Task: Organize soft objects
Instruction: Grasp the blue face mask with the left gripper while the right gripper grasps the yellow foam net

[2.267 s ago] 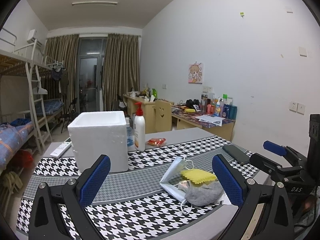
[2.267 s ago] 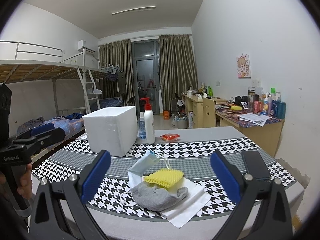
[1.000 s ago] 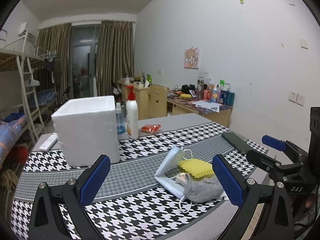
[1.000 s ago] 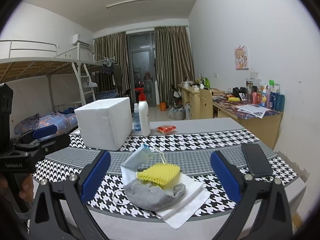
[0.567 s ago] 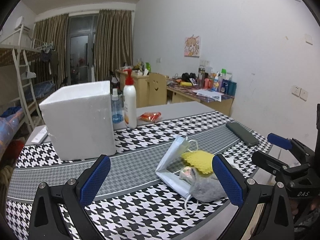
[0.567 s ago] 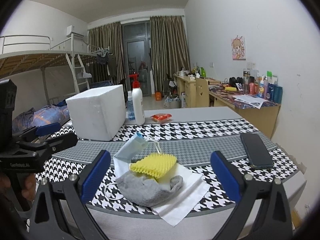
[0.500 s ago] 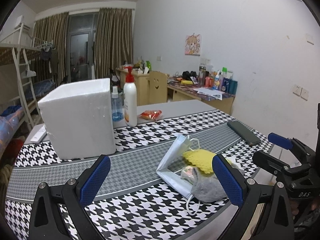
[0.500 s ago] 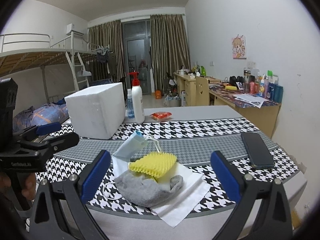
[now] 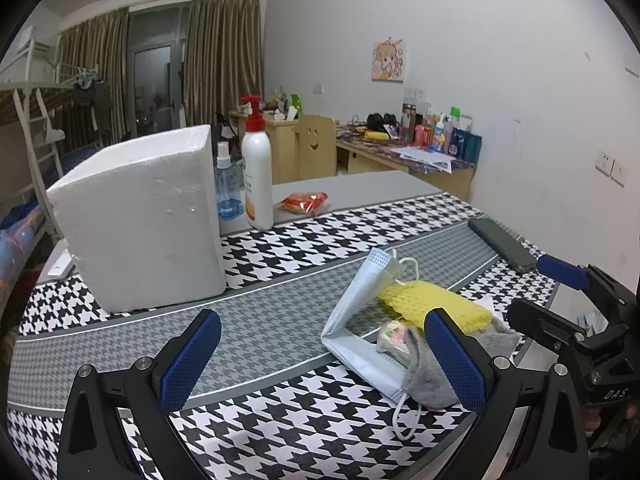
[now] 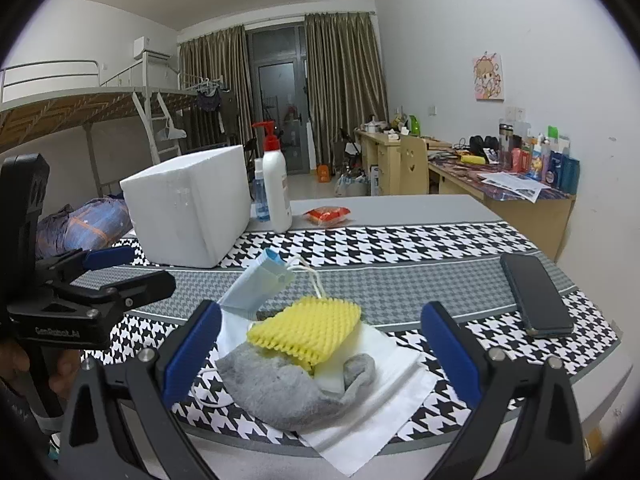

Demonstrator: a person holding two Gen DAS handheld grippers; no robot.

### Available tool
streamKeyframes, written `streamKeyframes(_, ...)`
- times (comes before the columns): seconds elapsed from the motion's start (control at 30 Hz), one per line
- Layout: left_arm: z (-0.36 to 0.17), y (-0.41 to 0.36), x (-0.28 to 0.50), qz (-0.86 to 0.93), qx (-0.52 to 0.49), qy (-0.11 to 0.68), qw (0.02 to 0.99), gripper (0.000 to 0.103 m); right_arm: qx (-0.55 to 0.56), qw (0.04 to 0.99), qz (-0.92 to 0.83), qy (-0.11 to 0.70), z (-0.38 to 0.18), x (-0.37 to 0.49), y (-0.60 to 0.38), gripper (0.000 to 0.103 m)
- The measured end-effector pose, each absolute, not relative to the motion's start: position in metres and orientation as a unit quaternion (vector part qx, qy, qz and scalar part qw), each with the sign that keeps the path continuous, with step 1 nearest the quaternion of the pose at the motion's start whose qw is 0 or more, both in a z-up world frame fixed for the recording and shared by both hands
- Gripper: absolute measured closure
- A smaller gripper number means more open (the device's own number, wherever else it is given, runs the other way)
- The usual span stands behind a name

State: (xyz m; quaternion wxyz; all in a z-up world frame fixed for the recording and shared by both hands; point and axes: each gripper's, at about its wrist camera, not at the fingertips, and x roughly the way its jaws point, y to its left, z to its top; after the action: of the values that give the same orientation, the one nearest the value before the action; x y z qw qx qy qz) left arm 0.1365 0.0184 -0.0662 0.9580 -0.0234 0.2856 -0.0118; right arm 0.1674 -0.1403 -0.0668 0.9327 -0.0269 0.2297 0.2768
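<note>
Both fingers (image 10: 450, 354) spread wide, empty; yellow foam net (image 10: 306, 330) lies crosswise between them.

Both tongs, left (image 9: 322, 354) and right (image 10: 320, 346), lower and nearer the pile of soft things (image 10: 298, 354) than before.

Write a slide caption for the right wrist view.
Open right hand-held gripper faces yellow foam net, grey sock and face mask.

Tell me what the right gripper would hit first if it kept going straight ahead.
Probably the yellow foam net atop the grey sock, which sit between the open right gripper fingers; depth is uncertain.
</note>
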Motion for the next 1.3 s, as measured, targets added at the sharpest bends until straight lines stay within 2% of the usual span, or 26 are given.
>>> streamKeyframes(0.53, -0.088, 0.023, 0.176, -0.029, -0.010, 0.346, 0.938, 0.003, -0.062, 0.919, 0.287, 0.263, -0.081, 0.189, -0.127, 0.002)
streamKeyframes(0.73, -0.095, 0.020, 0.188, -0.038, -0.006, 0.363, 0.931, 0.007, -0.067, 0.911, 0.295, 0.281, -0.086, 0.199, -0.126, 0.008)
streamKeyframes(0.9, -0.099, 0.019, 0.191, -0.050, -0.012, 0.370, 0.928, 0.018, -0.064, 0.900, 0.310, 0.298, -0.090, 0.205, -0.125, 0.014)
streamKeyframes(1.0, -0.101, 0.016, 0.195, -0.054, -0.006, 0.369, 0.928, 0.019, -0.068, 0.896, 0.314, 0.308, -0.093, 0.208, -0.122, 0.018)
streamKeyframes(1.07, -0.102, 0.015, 0.197, -0.061, -0.007, 0.371, 0.927, 0.022, -0.071, 0.891, 0.321, 0.314, -0.095, 0.209, -0.120, 0.026)
streamKeyframes(1.17, -0.105, 0.013, 0.202, -0.075, -0.011, 0.380, 0.922, 0.027, -0.071, 0.888, 0.324, 0.319, -0.097, 0.211, -0.118, 0.029)
streamKeyframes(1.23, -0.107, 0.010, 0.206, -0.083, -0.007, 0.383, 0.920, 0.038, -0.073, 0.884, 0.328, 0.325, -0.099, 0.213, -0.116, 0.031)
streamKeyframes(1.3, -0.109, 0.009, 0.208, -0.092, -0.011, 0.389, 0.916, 0.043, -0.074, 0.882, 0.330, 0.328, -0.100, 0.215, -0.115, 0.036)
